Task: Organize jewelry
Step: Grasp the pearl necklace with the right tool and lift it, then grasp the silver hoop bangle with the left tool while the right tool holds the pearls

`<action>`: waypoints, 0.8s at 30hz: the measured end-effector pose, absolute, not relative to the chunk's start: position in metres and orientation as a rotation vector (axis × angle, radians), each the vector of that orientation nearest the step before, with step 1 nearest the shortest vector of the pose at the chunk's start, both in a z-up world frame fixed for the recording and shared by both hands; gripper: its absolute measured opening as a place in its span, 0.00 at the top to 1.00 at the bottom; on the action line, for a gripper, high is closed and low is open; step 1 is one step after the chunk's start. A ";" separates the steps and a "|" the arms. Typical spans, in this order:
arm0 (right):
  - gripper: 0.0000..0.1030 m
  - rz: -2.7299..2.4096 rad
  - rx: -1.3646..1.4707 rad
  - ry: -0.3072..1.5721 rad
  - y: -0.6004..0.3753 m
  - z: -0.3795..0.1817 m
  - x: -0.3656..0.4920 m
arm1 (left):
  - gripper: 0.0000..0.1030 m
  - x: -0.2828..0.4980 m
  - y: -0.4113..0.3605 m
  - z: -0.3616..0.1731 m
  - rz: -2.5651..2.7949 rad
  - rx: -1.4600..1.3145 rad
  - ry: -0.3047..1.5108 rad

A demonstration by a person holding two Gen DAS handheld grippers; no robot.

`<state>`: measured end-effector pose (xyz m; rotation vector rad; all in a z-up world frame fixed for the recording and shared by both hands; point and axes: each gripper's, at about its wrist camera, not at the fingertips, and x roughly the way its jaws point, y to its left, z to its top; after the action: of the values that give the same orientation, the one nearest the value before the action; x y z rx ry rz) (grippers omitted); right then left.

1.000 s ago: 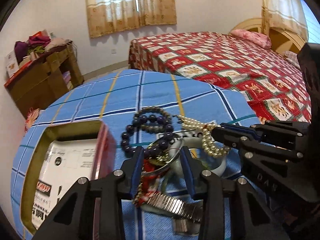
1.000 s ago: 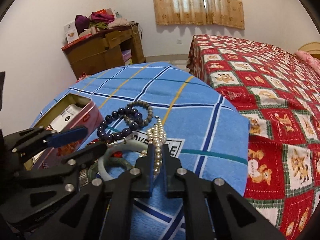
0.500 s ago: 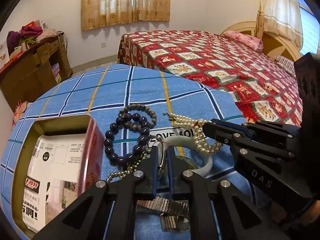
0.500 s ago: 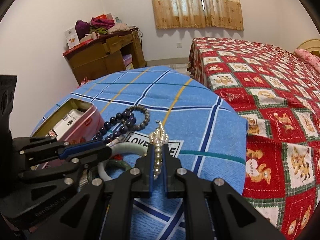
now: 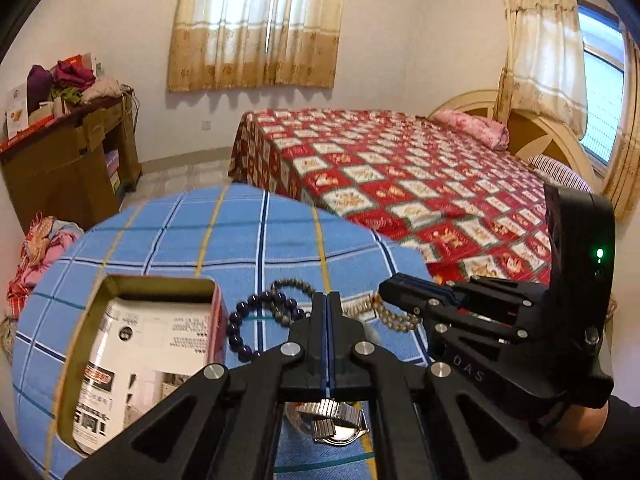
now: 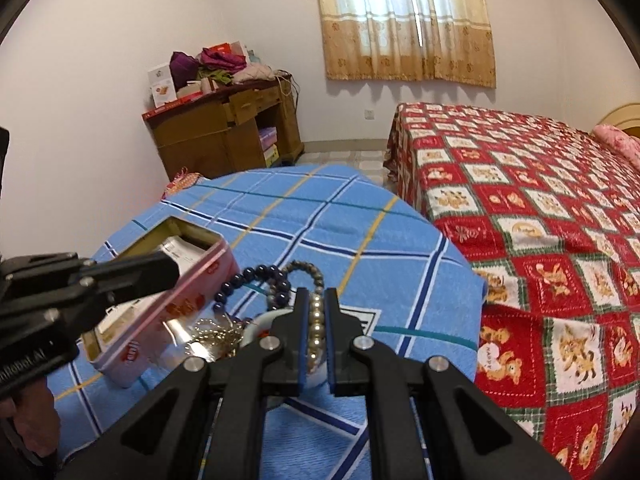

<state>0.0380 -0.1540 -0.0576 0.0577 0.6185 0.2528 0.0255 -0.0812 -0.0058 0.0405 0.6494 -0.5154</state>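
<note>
Step in hand: lifting the pearl strand (image 6: pixel 316 330) out of the tangled heap so it can go into the open pink tin (image 5: pixel 160 280)
Right tongs (image 6: pixel 316 297): clamped on the pearl strand, with pearls showing in a column between the blue pads; the rest of the strand trails down toward the heap
Left tongs (image 5: pixel 327 301): pressed fully together, pads flush. Nothing shows between them, and I cannot tell whether a thin chain is caught there
Where the jewelry lies: on the blue checked surface (image 5: pixel 240 240), just right of the tin. The dark bead bracelet (image 5: pixel 240 330) overlaps the brown bead bracelet (image 5: pixel 294 283), a metal wristwatch (image 5: pixel 340 426) lies under the left tongs, and a gold chain (image 6: pixel 216 334) and a pale bangle (image 6: pixel 256 322) sit beside the tin wall
Doing it well: raise the strand slowly and straight up — pearls probably snag on the chain and beads, so watch whether the neighbours lift with it
Use of the left: likely best placed pinning or parting the heap while the right draws the strand free
Placement: carry it over the tin's rim and lower it until the tail coils inside — release only once most of its length rests in the tin
Risk: a smooth round pearl may slip from the pads if jerked
</note>
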 end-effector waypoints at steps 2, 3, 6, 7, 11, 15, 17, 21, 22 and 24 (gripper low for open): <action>0.91 0.260 0.057 0.606 -0.154 -0.052 0.036 | 1.00 0.024 -0.078 -0.001 -0.512 0.036 0.637; 0.91 0.264 0.056 0.599 -0.153 -0.049 0.035 | 1.00 0.025 -0.076 0.001 -0.510 0.031 0.634; 0.91 0.267 0.052 0.587 -0.152 -0.046 0.033 | 1.00 0.025 -0.072 0.001 -0.504 0.041 0.629; 0.91 0.268 0.052 0.588 -0.153 -0.045 0.033 | 1.00 0.024 -0.071 0.001 -0.500 0.047 0.627; 0.91 0.270 0.052 0.593 -0.153 -0.045 0.030 | 0.95 0.017 -0.073 -0.011 -0.485 0.081 0.650; 0.91 0.268 0.043 0.604 -0.156 -0.051 0.017 | 0.27 0.006 -0.075 -0.033 -0.433 0.098 0.684; 0.91 0.264 0.036 0.612 -0.158 -0.056 0.008 | 0.26 -0.001 -0.076 -0.039 -0.440 0.101 0.691; 0.91 0.266 0.017 0.643 -0.157 -0.069 -0.005 | 0.26 -0.005 -0.088 -0.057 -0.448 0.112 0.747; 0.91 0.267 0.010 0.648 -0.156 -0.071 -0.006 | 0.26 -0.005 -0.092 -0.063 -0.439 0.124 0.762; 0.91 0.266 0.012 0.653 -0.157 -0.073 -0.006 | 0.26 -0.001 -0.096 -0.075 -0.417 0.142 0.798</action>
<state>-0.0058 -0.1572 -0.0730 0.0116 0.6534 0.2662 -0.0014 -0.0956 -0.0749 0.1421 0.7981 -0.4165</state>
